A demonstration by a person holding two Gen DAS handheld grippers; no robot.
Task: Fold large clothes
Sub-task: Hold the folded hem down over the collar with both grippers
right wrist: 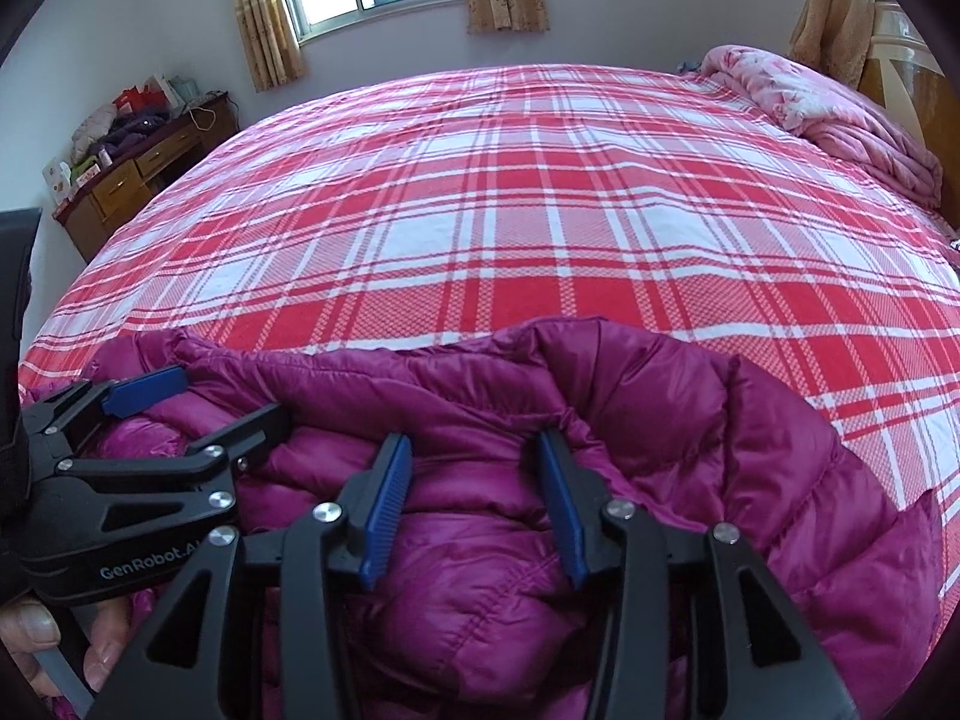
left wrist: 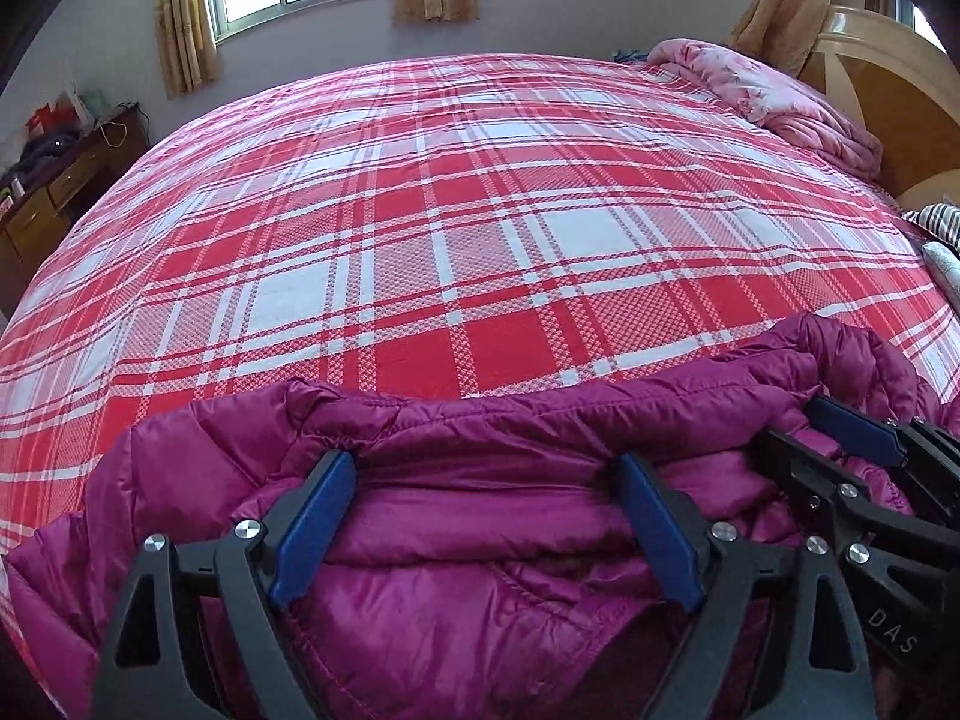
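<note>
As grippers straddle folds, jacket [left wrist: 456, 516] bunched — bedspread [left wrist: 420, 210]

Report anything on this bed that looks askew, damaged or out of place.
Nothing looks damaged or spilled. The purple down jacket lies bunched and rumpled at the near edge of the plaid bedspread, not yet folded flat. A pink quilt sits heaped by the headboard.
</note>
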